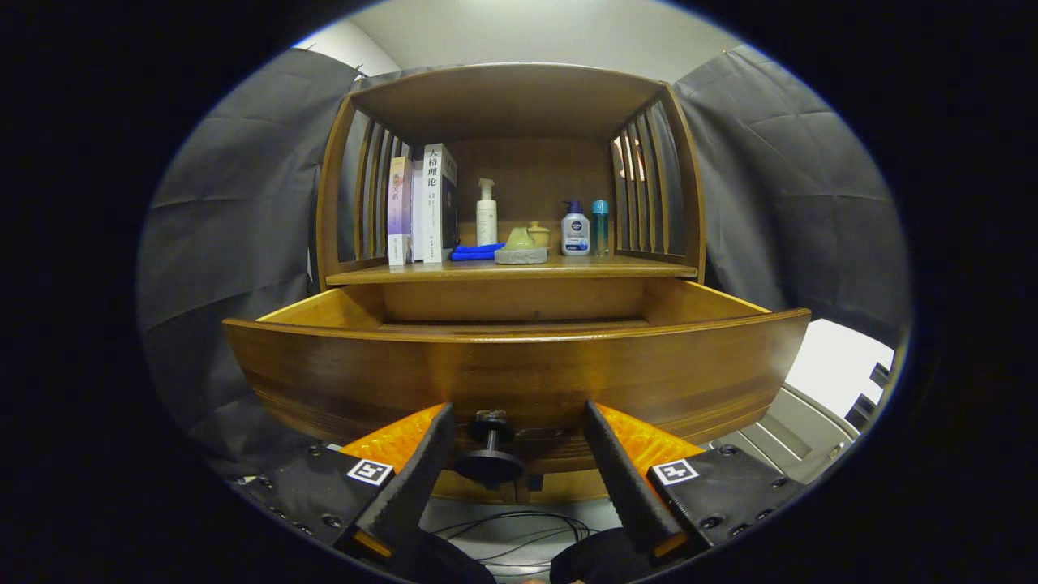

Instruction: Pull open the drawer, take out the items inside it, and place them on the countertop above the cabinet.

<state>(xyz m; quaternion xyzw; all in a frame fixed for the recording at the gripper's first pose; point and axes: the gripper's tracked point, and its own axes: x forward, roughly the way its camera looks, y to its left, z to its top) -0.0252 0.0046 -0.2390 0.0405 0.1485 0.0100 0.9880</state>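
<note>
Drawer point(519, 369) was out, pulled well toward you, so the first step looked done! Your gripper point(519, 430) sat at the drawer front with its fingers spread, one on each side of the knob point(490, 454) and neither pressing on it. The knob was between them, just off the left finger. From that low angle the drawer's inside was hidden behind its front board, so what lay in it couldn't be told. The surface point(511, 270) above already carried books point(423, 204) on the left, a blue cloth point(475, 252), a white pump bottle point(486, 212), a green pot point(521, 246) and two more bottles point(585, 229) on the right. Taking items out was still ahead of you.
</note>
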